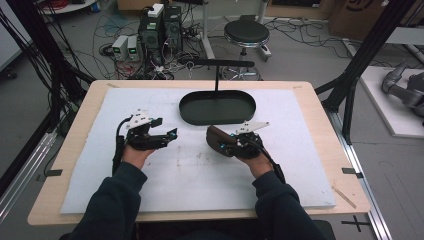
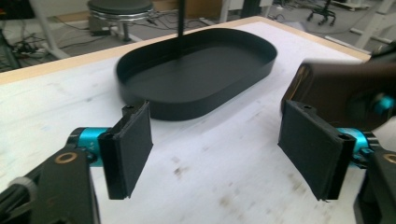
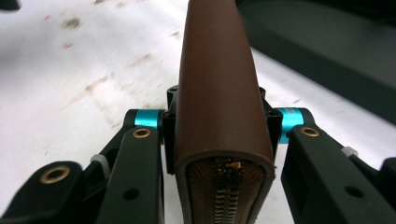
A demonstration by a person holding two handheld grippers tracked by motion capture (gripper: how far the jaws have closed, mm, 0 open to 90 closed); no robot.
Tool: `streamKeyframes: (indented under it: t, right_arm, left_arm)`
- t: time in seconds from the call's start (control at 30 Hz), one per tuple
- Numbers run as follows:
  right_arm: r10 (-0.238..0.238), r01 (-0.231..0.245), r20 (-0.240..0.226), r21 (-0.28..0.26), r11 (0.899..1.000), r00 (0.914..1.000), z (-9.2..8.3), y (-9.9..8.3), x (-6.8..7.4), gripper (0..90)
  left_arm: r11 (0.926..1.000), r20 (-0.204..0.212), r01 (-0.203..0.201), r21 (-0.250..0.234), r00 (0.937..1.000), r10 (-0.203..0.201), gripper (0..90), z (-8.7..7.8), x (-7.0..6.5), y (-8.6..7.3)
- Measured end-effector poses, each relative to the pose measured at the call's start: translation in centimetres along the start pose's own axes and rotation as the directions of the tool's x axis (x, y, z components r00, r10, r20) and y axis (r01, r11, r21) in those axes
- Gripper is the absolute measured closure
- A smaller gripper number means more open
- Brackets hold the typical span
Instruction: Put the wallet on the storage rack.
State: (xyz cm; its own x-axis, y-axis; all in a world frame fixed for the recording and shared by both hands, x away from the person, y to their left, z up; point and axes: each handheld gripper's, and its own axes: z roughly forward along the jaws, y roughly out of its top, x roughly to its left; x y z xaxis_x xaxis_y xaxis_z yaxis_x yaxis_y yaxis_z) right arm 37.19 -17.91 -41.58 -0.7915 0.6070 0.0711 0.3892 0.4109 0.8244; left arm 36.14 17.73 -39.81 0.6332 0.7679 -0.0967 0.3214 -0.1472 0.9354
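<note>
The surface (image 1: 310,150) is lying broad, with open white room toward its near edge. The tray (image 1: 200,112) is sitting just beyond both grippers. The right gripper (image 1: 226,145) is clenching the brown case (image 1: 216,136); the left gripper (image 1: 167,136) is hanging released beside it.

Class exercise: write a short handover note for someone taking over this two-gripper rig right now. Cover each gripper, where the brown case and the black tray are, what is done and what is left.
Right gripper: shut on the brown zip case, holding it just above the white mat, in front of the tray.
Left gripper: jaws wide open, nothing between them, off to the left of the case.
Black oval tray: at the far middle of the mat, nothing lying in it, with a T-shaped stand rising from it.
Done: case gripped by the right gripper.
Left, probably: move the case to the tray; not started.
</note>
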Motion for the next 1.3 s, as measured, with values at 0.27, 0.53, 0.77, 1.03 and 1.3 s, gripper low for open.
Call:
streamKeyframes:
  t: [0.27, 0.53, 0.77, 1.03, 1.3]
  right_arm:
    - [0.056, -0.053, 0.047, -0.047, 0.997, 0.9974, -0.7, 2.0, -2.9, 64.1]
    - [0.096, -0.089, 0.093, -0.077, 0.993, 0.9911, 0.2, 5.4, -6.6, 64.1]
    - [0.164, -0.155, 0.111, -0.089, 0.984, 0.9802, 2.8, 7.1, -9.7, 64.0]
    - [0.278, -0.273, 0.076, -0.073, 0.959, 0.9574, 8.0, 7.1, -11.1, 63.9]
    - [0.319, -0.315, 0.137, -0.056, 0.948, 0.9376, 9.6, 6.5, -11.6, 45.0]
  left_arm:
    - [0.9999, -0.057, -0.007, -0.008, 0.9983, 0.006, 20.7, -2.7, 1.9, -2.6]
    - [1.0000, -0.101, 0.003, 0.001, 0.9949, -0.003, 20.0, -3.3, 2.9, -3.4]
    - [0.9999, -0.101, 0.001, 0.012, 0.9949, 0.000, 20.2, -3.2, 3.0, -3.7]
    - [0.9996, -0.100, 0.012, 0.027, 0.9949, -0.009, 20.3, -3.0, 3.1, -3.9]
    - [0.9996, -0.101, 0.015, 0.023, 0.9948, -0.012, 20.4, -3.2, 3.2, -4.0]
